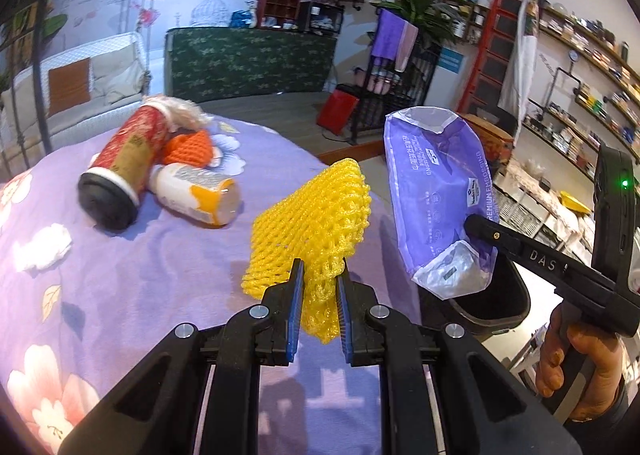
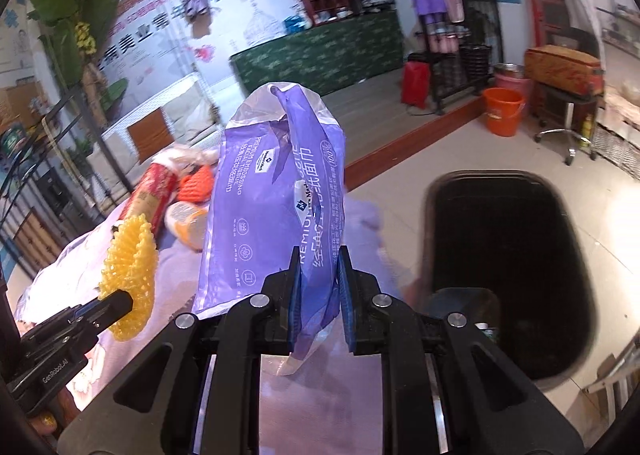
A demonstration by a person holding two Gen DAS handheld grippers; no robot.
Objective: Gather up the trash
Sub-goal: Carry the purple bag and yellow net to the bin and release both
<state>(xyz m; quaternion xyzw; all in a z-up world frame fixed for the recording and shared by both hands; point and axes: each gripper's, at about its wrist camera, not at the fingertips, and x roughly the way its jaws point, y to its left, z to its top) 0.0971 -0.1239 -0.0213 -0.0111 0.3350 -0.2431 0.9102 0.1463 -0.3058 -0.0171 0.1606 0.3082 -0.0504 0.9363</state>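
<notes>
Both hands are carrying trash toward the black bin (image 2: 508,275) on the floor beside the bed (image 1: 120,275). The left gripper (image 1: 320,275) has its jaws clamped on a yellow foam net (image 1: 312,215); the right gripper (image 2: 320,259) has its jaws clamped on an empty purple tissue bag (image 2: 272,191), held near the bin's rim. Best to bring each piece squarely over the opening before letting go, since the light bag may drift. A red can (image 1: 128,159), a bottle (image 1: 196,191) and an orange net (image 1: 188,147) lie on the bed.

We see a green-clothed counter (image 1: 250,59) far back, an orange bucket (image 2: 503,111) right, and shelves (image 1: 580,103) along the right wall.
</notes>
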